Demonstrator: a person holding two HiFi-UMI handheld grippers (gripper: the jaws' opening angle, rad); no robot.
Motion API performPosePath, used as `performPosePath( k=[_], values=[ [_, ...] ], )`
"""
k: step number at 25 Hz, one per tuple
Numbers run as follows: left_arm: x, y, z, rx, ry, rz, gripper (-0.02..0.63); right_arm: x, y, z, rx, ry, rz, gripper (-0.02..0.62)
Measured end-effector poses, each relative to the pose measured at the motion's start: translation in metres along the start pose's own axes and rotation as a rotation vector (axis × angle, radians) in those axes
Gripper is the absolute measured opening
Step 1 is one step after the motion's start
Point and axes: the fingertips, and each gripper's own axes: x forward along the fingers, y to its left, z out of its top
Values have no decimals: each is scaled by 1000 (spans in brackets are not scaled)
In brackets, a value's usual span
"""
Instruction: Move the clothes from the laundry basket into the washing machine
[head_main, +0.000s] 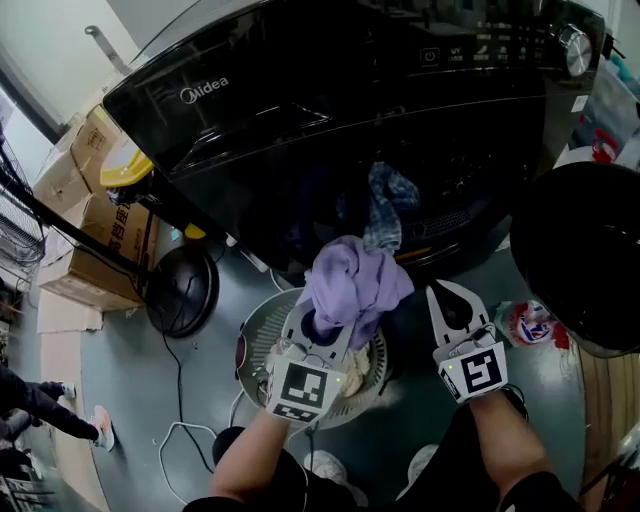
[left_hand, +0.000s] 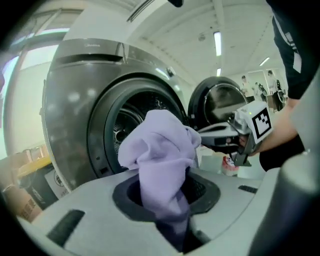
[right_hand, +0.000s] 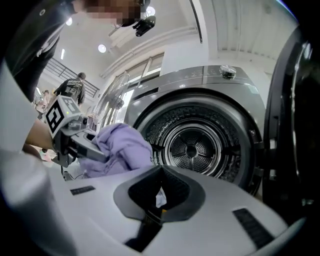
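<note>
My left gripper (head_main: 325, 325) is shut on a lilac garment (head_main: 355, 283), which bunches up above its jaws and is held in front of the washing machine's open drum (left_hand: 135, 130). Under my hands stands the round white laundry basket (head_main: 262, 335). A blue patterned garment (head_main: 390, 200) hangs in the drum's mouth. To the right, my right gripper (head_main: 455, 300) points at the machine with its jaws together and no garment in them. The right gripper view looks straight into the steel drum (right_hand: 192, 147), with the lilac garment (right_hand: 117, 150) and the left gripper (right_hand: 85, 147) at its left.
The black machine door (head_main: 585, 250) stands open at the right. Cardboard boxes (head_main: 95, 215) are stacked at the left, beside a black round object (head_main: 185, 290) and a white cable (head_main: 180, 430) on the floor. A printed packet (head_main: 530, 325) lies below the door.
</note>
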Motion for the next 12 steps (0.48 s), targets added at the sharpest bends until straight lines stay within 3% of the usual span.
performPosePath(
  k=[4,8,12],
  values=[
    [13,15,42,-66,-131,72,115,-6,-6,3,-18,-16,-10,6],
    [38,14,76,-140,-212,90,116,-16,-16,0,4,-5,-42,6],
    [74,26,101,-133,-288,142,115,-21,-24,-4,-4,6,-59,6]
  ],
)
